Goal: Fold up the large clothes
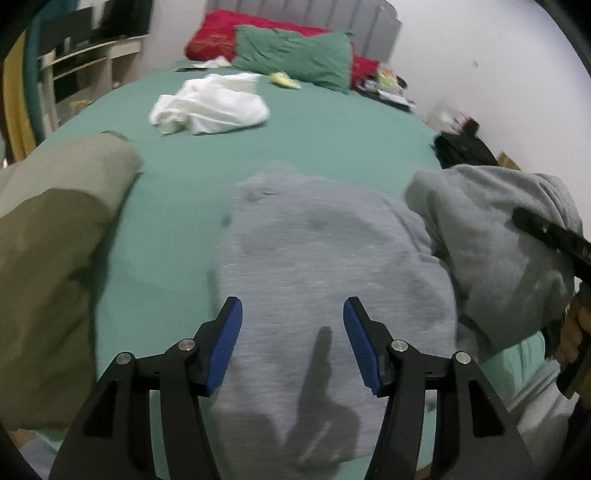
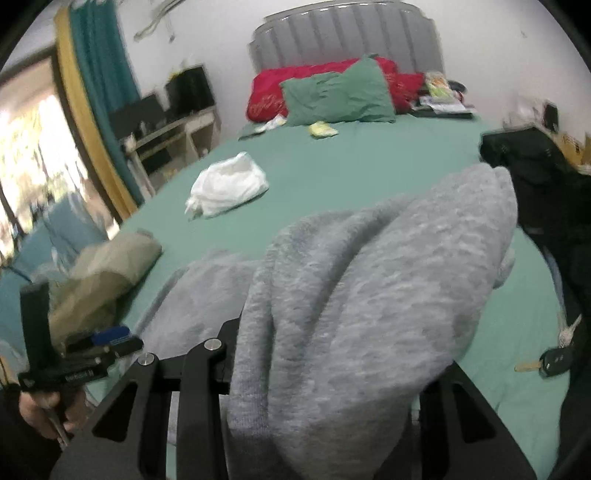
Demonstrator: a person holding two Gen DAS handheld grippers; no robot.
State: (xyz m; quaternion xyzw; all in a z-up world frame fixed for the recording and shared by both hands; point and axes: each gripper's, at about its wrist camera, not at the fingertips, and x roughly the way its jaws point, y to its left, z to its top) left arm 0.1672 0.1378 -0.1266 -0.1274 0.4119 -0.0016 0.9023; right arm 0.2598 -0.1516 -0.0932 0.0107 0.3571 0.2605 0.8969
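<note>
A large grey sweatshirt (image 1: 325, 251) lies on the green bed (image 1: 332, 136). My left gripper (image 1: 292, 332) is open and empty, its blue pads (image 1: 227, 347) hovering over the near part of the sweatshirt. Part of the sweatshirt (image 1: 491, 236) is lifted at the right by my right gripper, whose black body (image 1: 554, 236) shows there. In the right wrist view the grey fabric (image 2: 369, 295) drapes thickly over the right gripper and hides its fingers. The left gripper (image 2: 107, 341) shows at the lower left of that view.
A folded olive garment (image 1: 55, 240) lies at the left. A crumpled white garment (image 1: 210, 103) lies mid-bed. Green (image 1: 295, 55) and red (image 1: 214, 35) pillows sit at the headboard. A black garment (image 2: 546, 184) and keys (image 2: 554, 362) lie at the right.
</note>
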